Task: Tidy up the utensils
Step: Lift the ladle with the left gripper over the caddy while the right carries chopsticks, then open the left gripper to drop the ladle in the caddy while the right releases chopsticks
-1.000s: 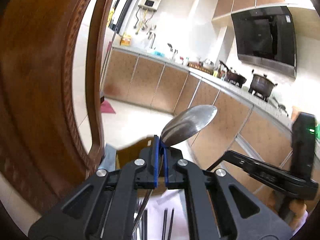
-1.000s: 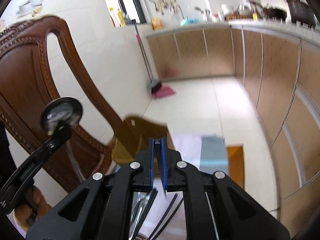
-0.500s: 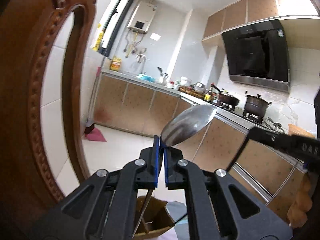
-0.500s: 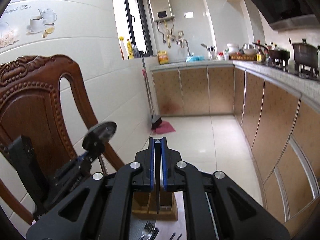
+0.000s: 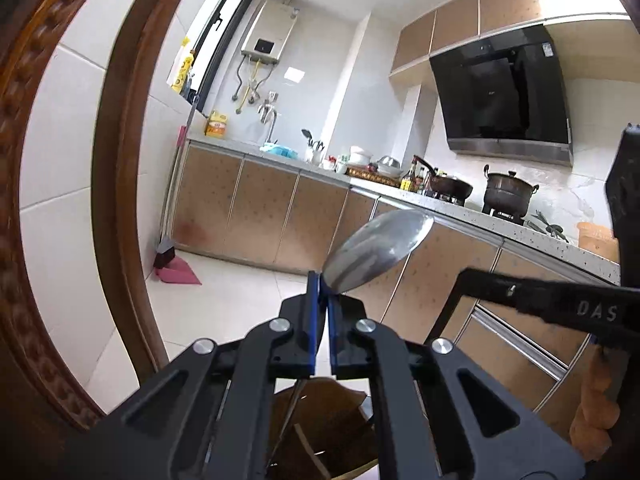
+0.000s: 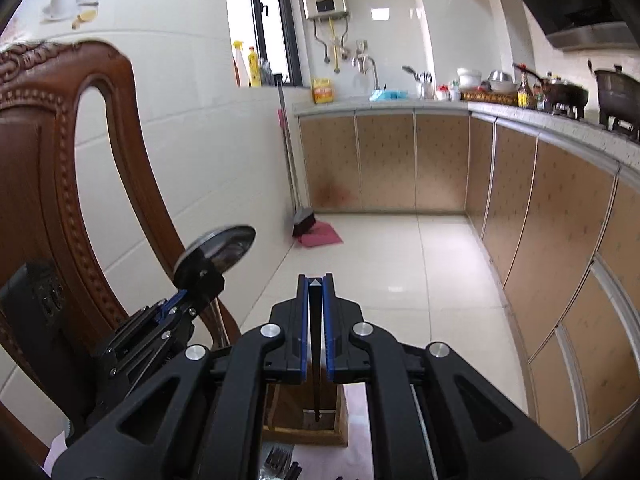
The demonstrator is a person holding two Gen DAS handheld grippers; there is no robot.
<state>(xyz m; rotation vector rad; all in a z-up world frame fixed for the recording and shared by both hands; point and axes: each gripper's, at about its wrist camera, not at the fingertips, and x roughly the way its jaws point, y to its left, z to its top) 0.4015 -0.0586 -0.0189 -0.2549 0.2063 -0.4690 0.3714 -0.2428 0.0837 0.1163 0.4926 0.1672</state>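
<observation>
My left gripper (image 5: pixel 323 284) is shut on a steel spoon (image 5: pixel 378 249); its bowl sticks up past the fingertips and its handle hangs down toward the wooden utensil holder (image 5: pixel 320 432) below. My right gripper (image 6: pixel 316 284) is shut on a black chopstick (image 6: pixel 316 360) whose tip hangs just above a slot of the wooden holder (image 6: pixel 306 426). The left gripper with the spoon (image 6: pixel 218 246) shows at the left of the right wrist view. The right gripper's arm (image 5: pixel 552 300) crosses the right of the left wrist view.
A carved wooden chair back (image 6: pixel 44 184) stands close on the left. Forks and black chopsticks (image 6: pixel 280 464) lie on a pale cloth in front of the holder. Kitchen cabinets (image 6: pixel 540 220) and a tiled floor (image 6: pixel 400 264) lie beyond.
Both grippers have risen and tilted up from the cloth. The right gripper now holds the chopstick over the holder; the left has lifted the spoon above the holder.
</observation>
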